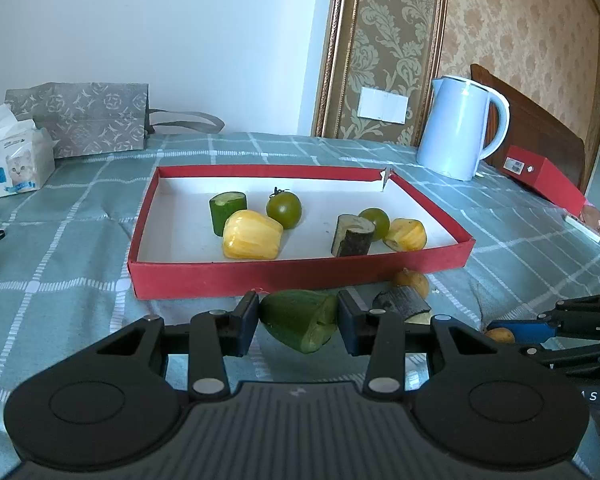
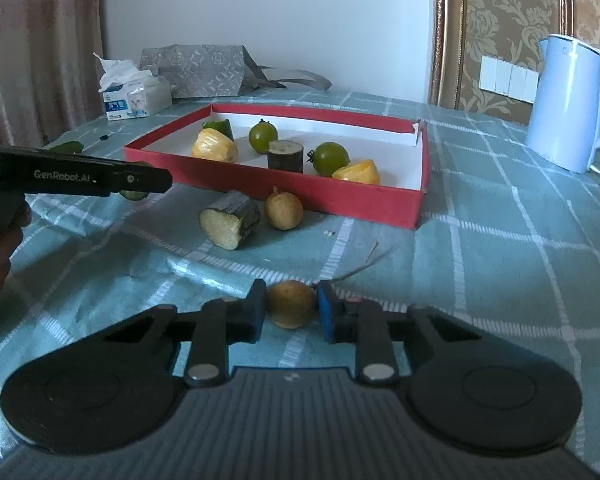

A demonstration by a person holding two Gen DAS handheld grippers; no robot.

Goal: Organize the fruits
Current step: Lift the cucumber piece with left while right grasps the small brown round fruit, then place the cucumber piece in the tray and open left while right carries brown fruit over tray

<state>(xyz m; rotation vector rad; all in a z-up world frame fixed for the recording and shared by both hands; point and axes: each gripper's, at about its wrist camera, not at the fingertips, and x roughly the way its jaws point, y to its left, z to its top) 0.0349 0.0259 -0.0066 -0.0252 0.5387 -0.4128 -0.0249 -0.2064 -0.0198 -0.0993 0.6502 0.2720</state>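
Left claw (image 1: 298,322) clamped on a green cucumber wedge (image 1: 300,318), pads on its two sides, cut face pointing down-right. Looks lifted just off the bench (image 1: 60,272) and sits right in front of the red tray's (image 1: 260,276) near wall, so my read is it's staged for a short carry over the rim.

Right claw (image 2: 291,309) closed on a small tan round fruit (image 2: 290,308), gripped across its middle. Can't tell if it's off the cloth or resting on it. A thin dry stem (image 2: 364,264) lies on the cloth just beyond it.

Outside the tray, near its front wall: a dark-skinned cut chunk (image 2: 230,220) lying on its side, pale face toward the right camera, and a second tan round fruit (image 2: 284,210) just beside it. Both look like the next picks.

Inside the tray: two cucumber pieces (image 1: 228,212), two green tomatoes (image 1: 285,209), two yellow jackfruit pods (image 1: 252,236), one dark chunk upright (image 1: 353,236). They sit in two loose groups, left and right, with bare floor between. Best drop zone is probably there.

Risks: wedge is tapered and wet-cut, could slip in the pads; tray wall is low cardboard, easy to nudge.

Kettle (image 1: 460,128), tissue pack (image 1: 12,160) and grey bag (image 1: 88,120) are well apart, no interference.
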